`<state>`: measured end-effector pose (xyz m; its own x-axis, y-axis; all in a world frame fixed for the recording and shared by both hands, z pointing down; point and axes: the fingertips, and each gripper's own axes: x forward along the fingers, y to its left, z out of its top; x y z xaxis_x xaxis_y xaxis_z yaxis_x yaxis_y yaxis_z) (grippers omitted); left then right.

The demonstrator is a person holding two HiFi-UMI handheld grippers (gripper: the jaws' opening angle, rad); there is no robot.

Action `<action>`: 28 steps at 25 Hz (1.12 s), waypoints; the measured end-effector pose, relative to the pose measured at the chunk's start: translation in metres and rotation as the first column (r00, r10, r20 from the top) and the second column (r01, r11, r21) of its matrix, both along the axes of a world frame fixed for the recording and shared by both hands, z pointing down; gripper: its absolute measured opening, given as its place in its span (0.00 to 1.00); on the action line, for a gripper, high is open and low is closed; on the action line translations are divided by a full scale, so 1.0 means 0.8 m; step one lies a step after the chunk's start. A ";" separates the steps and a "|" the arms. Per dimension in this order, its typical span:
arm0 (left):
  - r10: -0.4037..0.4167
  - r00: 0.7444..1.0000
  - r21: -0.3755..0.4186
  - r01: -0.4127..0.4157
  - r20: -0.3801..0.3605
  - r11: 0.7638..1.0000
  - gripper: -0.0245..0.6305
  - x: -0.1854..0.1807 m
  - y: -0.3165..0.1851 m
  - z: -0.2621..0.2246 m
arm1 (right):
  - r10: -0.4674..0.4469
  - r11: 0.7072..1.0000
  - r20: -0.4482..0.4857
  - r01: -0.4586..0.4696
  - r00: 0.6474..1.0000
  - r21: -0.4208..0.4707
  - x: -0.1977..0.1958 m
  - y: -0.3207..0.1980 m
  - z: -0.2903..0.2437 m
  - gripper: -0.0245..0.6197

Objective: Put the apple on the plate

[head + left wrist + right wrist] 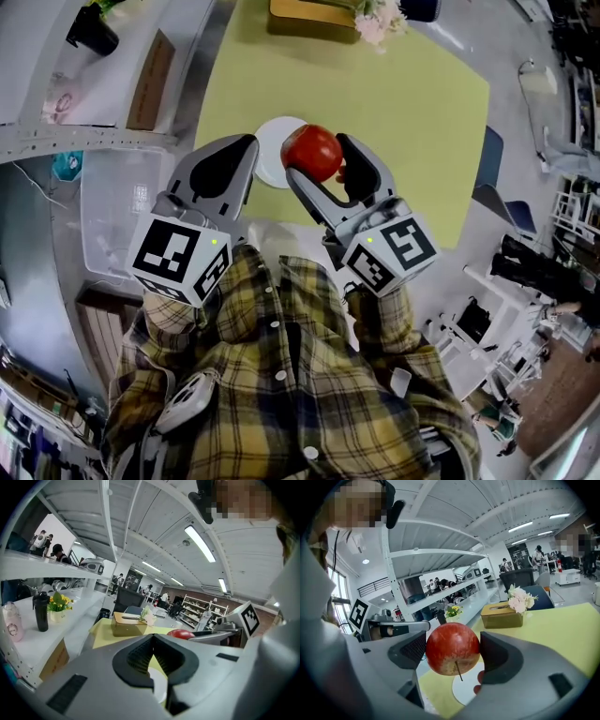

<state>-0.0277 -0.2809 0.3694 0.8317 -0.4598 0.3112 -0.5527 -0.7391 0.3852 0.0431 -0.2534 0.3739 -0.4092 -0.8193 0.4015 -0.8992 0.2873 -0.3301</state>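
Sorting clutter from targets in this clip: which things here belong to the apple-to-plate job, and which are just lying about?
In the job: apple, held in the right tool; white plate on the yellow table.
Lying about: tissue box, pale flowers, black bottle; left tool shut, empty.

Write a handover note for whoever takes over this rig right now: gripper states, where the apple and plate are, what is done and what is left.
Right hand-held gripper: shut on the red apple, held in the air, stem pointing down.
Left hand-held gripper: jaws together, empty, beside the right one.
White plate: empty, on the yellow-green table, just below and beyond the apple.
Done: apple picked up and carried to the plate.
Left: lower the apple onto the plate, open the jaws, back away.
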 end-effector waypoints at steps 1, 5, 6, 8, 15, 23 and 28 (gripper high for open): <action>-0.005 1.000 -0.004 0.005 0.000 1.000 0.05 0.000 -0.001 0.005 | -0.004 1.000 0.005 0.004 1.000 -0.011 -0.001 -0.001 0.008 0.58; -0.015 1.000 -0.030 0.015 0.014 0.999 0.05 -0.001 -0.004 0.034 | -0.011 0.998 0.020 0.012 1.000 -0.062 -0.006 -0.005 0.047 0.58; -0.018 1.000 -0.039 0.019 0.019 0.999 0.05 -0.001 -0.005 0.041 | -0.012 0.997 0.025 0.014 1.000 -0.077 -0.006 -0.004 0.057 0.58; -0.023 0.999 -0.055 0.025 0.029 0.998 0.05 -0.002 -0.005 0.054 | -0.012 0.994 0.034 0.016 0.999 -0.105 -0.007 -0.003 0.077 0.58; -0.042 0.997 -0.101 0.049 0.072 0.994 0.05 -0.010 -0.009 0.096 | 0.000 0.981 0.069 0.013 0.998 -0.193 -0.012 0.000 0.138 0.58; -0.052 0.994 -0.129 0.064 0.093 0.990 0.05 -0.013 -0.016 0.122 | 0.004 0.967 0.075 0.015 0.997 -0.254 -0.007 -0.003 0.183 0.58; -0.031 0.995 -0.155 0.045 0.093 0.987 0.05 -0.011 -0.012 0.136 | 0.005 0.959 0.060 0.012 0.998 -0.282 -0.005 -0.005 0.205 0.58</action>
<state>-0.0369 -0.2906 0.4784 0.7799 -0.4297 0.4550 -0.6168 -0.6513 0.4420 0.0390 -0.2571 0.5376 -0.4423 -0.6748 0.5908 -0.8746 0.1786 -0.4508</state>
